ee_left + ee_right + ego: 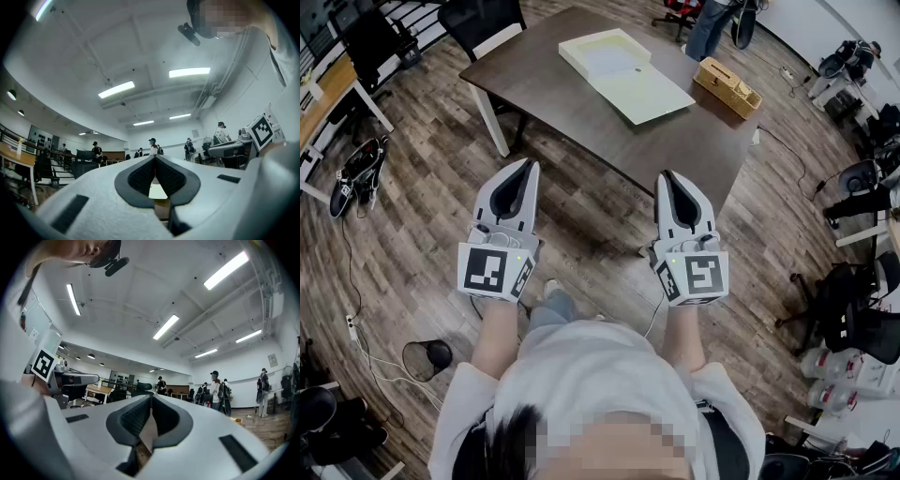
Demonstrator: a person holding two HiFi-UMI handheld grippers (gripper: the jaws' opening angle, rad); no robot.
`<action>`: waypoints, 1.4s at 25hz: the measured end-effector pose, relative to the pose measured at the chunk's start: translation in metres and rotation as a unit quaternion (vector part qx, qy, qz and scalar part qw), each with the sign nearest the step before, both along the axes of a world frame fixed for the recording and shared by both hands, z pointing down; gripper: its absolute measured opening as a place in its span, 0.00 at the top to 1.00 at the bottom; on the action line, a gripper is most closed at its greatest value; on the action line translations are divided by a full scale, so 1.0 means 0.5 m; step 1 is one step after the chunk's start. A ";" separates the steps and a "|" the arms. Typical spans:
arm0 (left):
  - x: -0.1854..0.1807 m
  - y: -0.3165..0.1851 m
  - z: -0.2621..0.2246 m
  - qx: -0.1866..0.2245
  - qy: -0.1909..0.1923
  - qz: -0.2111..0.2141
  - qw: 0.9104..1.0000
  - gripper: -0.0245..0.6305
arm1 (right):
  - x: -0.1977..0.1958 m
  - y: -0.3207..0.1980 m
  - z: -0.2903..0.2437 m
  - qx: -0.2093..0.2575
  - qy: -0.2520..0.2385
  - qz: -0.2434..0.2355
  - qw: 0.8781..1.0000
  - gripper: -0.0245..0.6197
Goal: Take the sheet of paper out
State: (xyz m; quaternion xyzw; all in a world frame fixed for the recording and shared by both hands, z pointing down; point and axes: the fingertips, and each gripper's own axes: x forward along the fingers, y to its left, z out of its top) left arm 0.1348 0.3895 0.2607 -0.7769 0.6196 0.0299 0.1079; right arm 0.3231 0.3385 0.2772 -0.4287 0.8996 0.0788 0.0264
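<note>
Indistinctly, sheet of paper [611, 58] inside white box [577, 58].

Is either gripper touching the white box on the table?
No, left gripper and right gripper hang over floor, short of the table.

The dark table [581, 117] carries 2 things: a white open box [623, 75] near its middle and a tan box [727, 87] at its right edge.
</note>
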 end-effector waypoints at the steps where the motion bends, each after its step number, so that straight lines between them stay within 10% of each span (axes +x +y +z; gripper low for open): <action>1: -0.003 -0.001 -0.001 0.000 0.000 0.000 1.000 0.95 | -0.002 -0.001 -0.001 -0.001 -0.002 0.001 1.000 0.93; 35: -0.273 -0.204 0.016 -0.001 0.000 0.036 0.999 0.95 | -0.248 -0.184 0.020 -0.011 -0.024 0.049 0.998 0.93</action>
